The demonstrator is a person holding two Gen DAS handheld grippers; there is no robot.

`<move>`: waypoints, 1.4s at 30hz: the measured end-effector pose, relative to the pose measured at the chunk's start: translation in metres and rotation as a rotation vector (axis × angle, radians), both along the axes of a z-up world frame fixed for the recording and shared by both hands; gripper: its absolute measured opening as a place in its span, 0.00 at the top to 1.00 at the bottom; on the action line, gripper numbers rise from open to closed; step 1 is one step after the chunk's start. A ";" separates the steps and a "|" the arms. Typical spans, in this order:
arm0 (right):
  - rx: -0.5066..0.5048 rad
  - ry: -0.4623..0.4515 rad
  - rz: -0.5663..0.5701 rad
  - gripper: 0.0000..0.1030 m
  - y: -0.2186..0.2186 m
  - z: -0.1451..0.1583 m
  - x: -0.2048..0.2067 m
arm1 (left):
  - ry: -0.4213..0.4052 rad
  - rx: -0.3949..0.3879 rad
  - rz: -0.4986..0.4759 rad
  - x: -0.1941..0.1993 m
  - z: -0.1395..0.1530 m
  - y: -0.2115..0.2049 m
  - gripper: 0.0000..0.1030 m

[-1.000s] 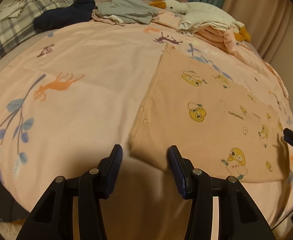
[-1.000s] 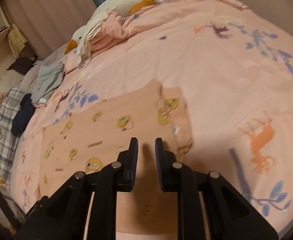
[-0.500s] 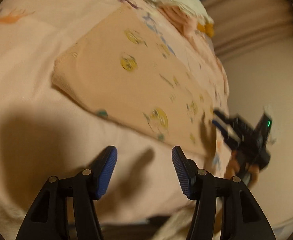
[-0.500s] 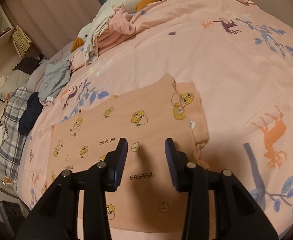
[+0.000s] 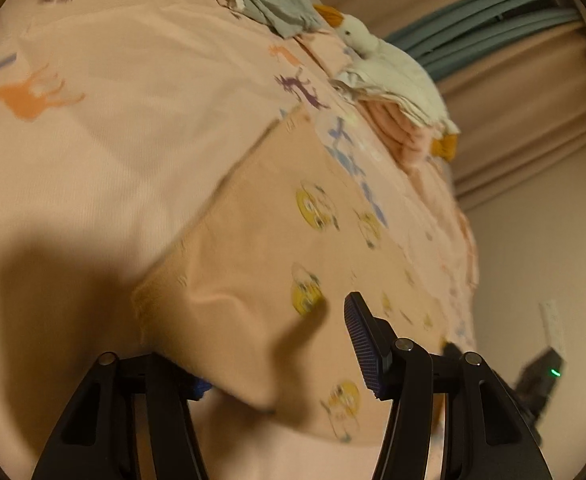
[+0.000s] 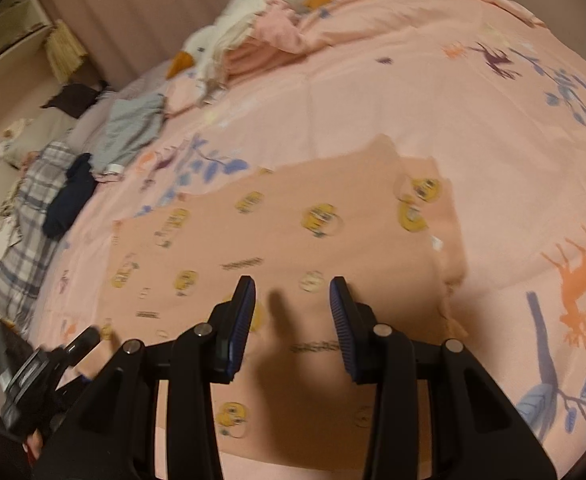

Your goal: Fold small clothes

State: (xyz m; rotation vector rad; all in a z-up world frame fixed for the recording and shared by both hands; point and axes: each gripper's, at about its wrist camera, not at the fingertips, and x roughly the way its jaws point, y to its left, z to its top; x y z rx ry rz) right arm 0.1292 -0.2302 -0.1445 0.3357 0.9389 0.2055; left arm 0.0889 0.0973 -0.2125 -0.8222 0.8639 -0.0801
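Pink printed duvet cover (image 6: 373, 92) w/ deer and blue-leaf motifs spreads over the whole bed, so it serves as the folding surface. One peach knit garment w/ yellow cartoon-duck print (image 6: 293, 240) lies flat on it near the bed's front edge, probably laid out so sides can be folded in; its right edge already looks doubled over. One long white plush goose w/ orange beak (image 6: 229, 36) lies at the far side atop bunched pink bedding. Beside it sits a loose heap of unfolded clothes: one grey piece (image 6: 133, 132), one navy piece (image 6: 71, 196), one plaid piece (image 6: 25, 220), prob. waiting their turn. Two grippers. Right gripper (image 6: 291, 300) hovers over the garment's near middle, fingers spread, nothing between them. Left gripper (image 5: 277, 344) is at the garment's left corner: cloth drapes over its left finger, the right finger stands clear, so jaws are apart, not pinching yet.
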 end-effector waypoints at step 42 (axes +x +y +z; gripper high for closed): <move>0.581 0.189 -0.071 0.43 -0.074 -0.037 0.016 | -0.257 0.322 -0.625 -0.001 0.040 -0.162 0.83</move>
